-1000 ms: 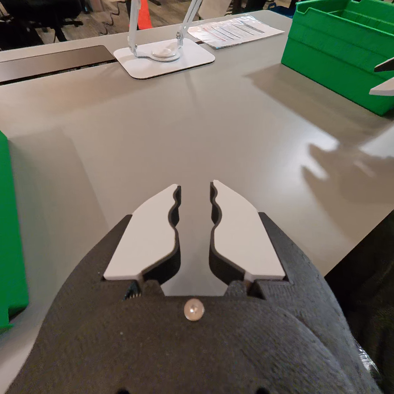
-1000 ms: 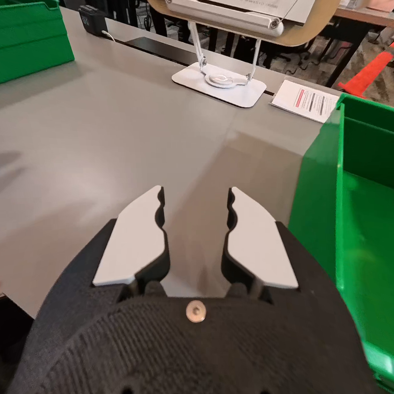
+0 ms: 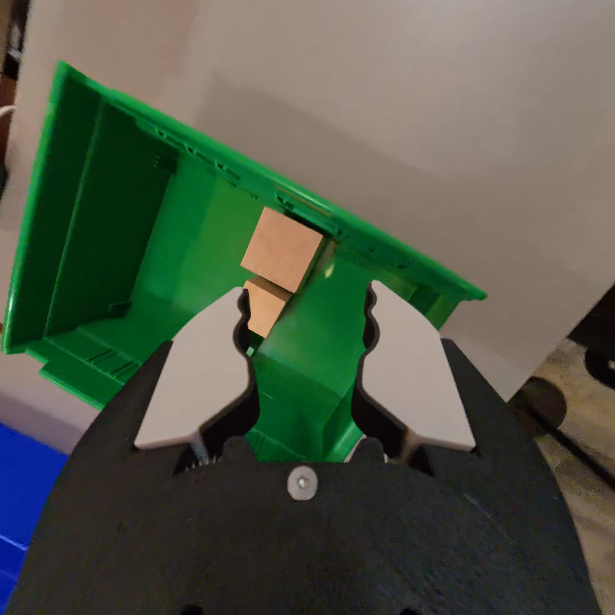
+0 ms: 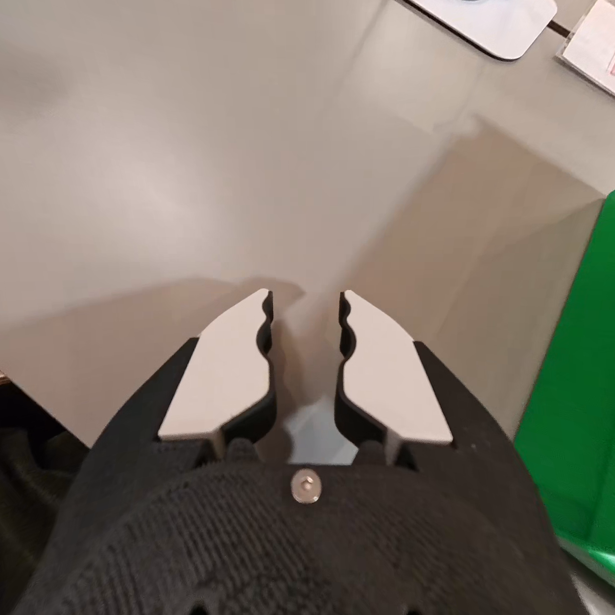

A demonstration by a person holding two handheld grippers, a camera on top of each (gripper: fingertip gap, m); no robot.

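Green bin point(image 3: 109, 253): open-topped plastic tub on the grey surface point(image 3: 399, 116), seen from above in the left wrist view, slightly blurred.
Blocks: two tan wooden blocks point(image 3: 281, 251) inside the bin, against its far wall – one overlapping the other; whether stacked or side by side, cannot tell.
Left gripper point(image 3: 304, 296): over the bin, white fingers point(image 3: 199, 376) spread apart, nothing between them – nearest thing is the lower block, just past the left fingertip; contact cannot be told.
Blue item point(image 3: 20, 492): blue patch at the lower-left edge of the left view, beside the bin; kind unclear.
Floor point(image 3: 579, 399): speckled, beyond the surface edge at right, with dark round shapes on it.
Right gripper point(image 4: 306, 296): over bare grey surface, fingers parted, holding nothing.
Second green bin point(image 4: 572, 332): at the right edge of the right wrist view, near the right finger, apart from it.
White base plate point(image 4: 499, 23): top right of the right view, well apart from the gripper.
Paper sheet point(image 4: 589, 50): printed sheet just right of the base plate.
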